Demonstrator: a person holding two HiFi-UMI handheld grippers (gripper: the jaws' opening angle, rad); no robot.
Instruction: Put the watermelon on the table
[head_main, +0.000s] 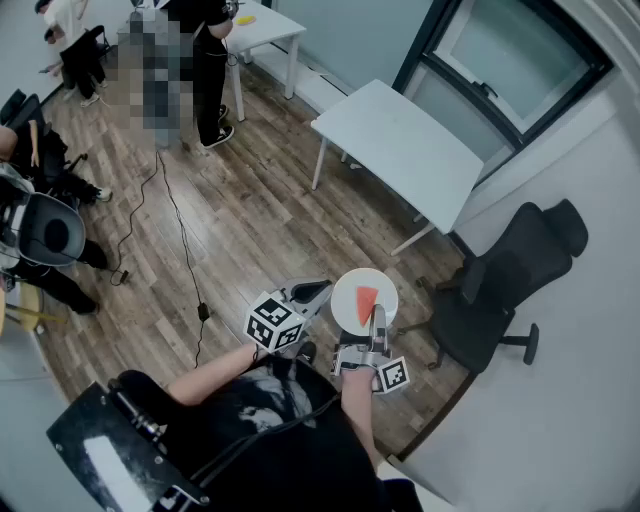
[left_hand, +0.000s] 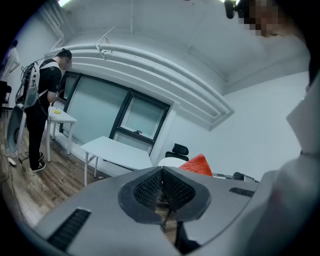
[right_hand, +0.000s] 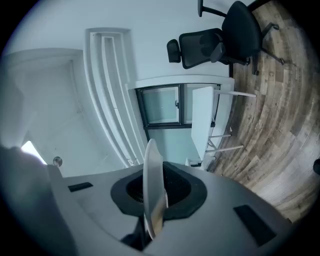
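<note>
A red watermelon slice lies on a white plate, held level in the air over the wooden floor. My right gripper is shut on the plate's near rim. In the right gripper view the plate stands edge-on between the pads of this gripper. My left gripper hovers just left of the plate, shut with nothing in it. In the left gripper view its pads meet, and the watermelon slice shows just beyond them. The white table stands farther ahead.
A black office chair stands to the right of the plate, by the wall. A second white table is at the far end. People stand and sit at the upper left, and a cable runs across the floor.
</note>
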